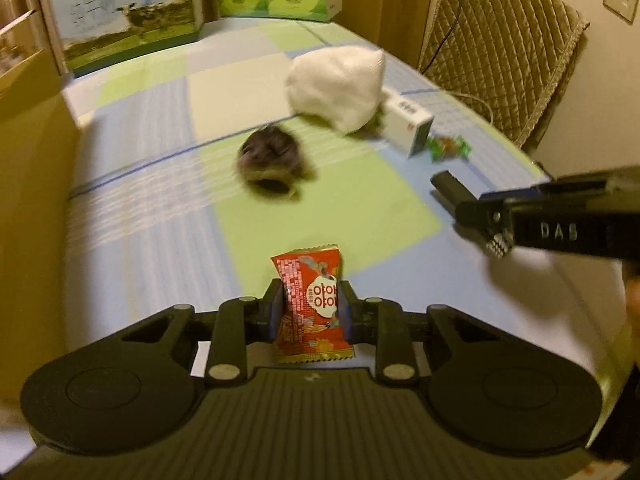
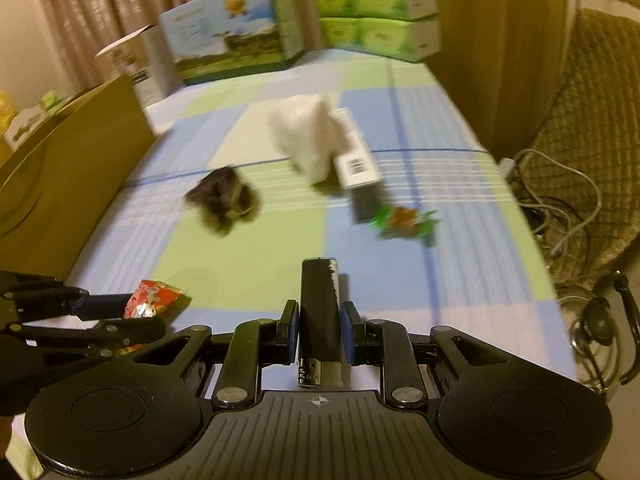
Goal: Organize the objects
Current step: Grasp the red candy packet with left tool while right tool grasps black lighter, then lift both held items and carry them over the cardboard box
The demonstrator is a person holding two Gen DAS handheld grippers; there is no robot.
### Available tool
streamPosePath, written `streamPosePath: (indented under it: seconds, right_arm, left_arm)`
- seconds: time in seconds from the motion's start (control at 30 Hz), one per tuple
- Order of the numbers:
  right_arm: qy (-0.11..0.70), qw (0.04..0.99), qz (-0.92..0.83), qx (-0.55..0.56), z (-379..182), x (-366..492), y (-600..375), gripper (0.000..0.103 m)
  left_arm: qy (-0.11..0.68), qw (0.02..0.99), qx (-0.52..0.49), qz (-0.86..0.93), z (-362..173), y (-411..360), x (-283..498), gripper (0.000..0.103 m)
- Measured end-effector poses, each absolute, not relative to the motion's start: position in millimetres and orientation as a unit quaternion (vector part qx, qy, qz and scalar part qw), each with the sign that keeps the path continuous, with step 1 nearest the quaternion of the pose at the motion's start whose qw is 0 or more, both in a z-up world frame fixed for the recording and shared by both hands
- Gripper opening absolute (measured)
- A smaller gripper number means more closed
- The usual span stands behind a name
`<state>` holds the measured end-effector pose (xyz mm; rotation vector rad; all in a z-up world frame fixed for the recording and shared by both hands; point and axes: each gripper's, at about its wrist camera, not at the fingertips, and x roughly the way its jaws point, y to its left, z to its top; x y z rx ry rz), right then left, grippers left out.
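Checked table [image 1: 152, 216] holds scattered clutter; my left tool [image 1: 311, 300] clamps red snack packet [image 1: 310, 304], right tool [image 2: 319, 322] grips black lighter [image 2: 320, 312], apparently for sorting.

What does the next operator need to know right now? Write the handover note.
Left gripper: shut on the red snack packet, held upright between the fingers.
Right gripper: shut on the black lighter, which points forward.
On the checked cloth: dark fuzzy object, white cloth bundle, a small white box lying against it, green-wrapped candy just beside the box.
Done: two items picked up. Left: place both, then sort those four. No destination is evident; a cardboard box stands at the left edge.
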<state>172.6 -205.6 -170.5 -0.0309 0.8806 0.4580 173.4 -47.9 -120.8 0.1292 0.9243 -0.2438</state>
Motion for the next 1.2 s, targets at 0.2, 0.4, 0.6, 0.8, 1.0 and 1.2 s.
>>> streamPosePath:
  seconds: [0.2, 0.4, 0.6, 0.8, 1.0, 1.2]
  right_arm:
    - [0.417, 0.881, 0.220, -0.029, -172, 162, -195, 0.019]
    - [0.410, 0.886, 0.213, -0.029, -166, 152, -190, 0.019]
    - [0.398, 0.892, 0.211, -0.022, -144, 130, -181, 0.019]
    - [0.369, 0.901, 0.226, -0.022, -107, 109, -165, 0.019]
    - [0.338, 0.906, 0.252, -0.031, -74, 89, -139, 0.019]
    - [0.322, 0.903, 0.281, -0.038, -54, 76, -111, 0.019]
  left_arm:
    - [0.446, 0.888, 0.042, -0.103, -118, -28, 154, 0.022]
    - [0.435, 0.893, 0.027, -0.108, -104, -26, 146, 0.022]
    - [0.424, 0.899, 0.022, -0.109, -85, -24, 139, 0.022]
    - [0.407, 0.908, 0.012, -0.103, -57, -12, 124, 0.022]
    - [0.377, 0.922, 0.010, -0.088, -23, 8, 105, 0.022]
    - [0.361, 0.930, 0.008, -0.066, 4, 34, 86, 0.022]
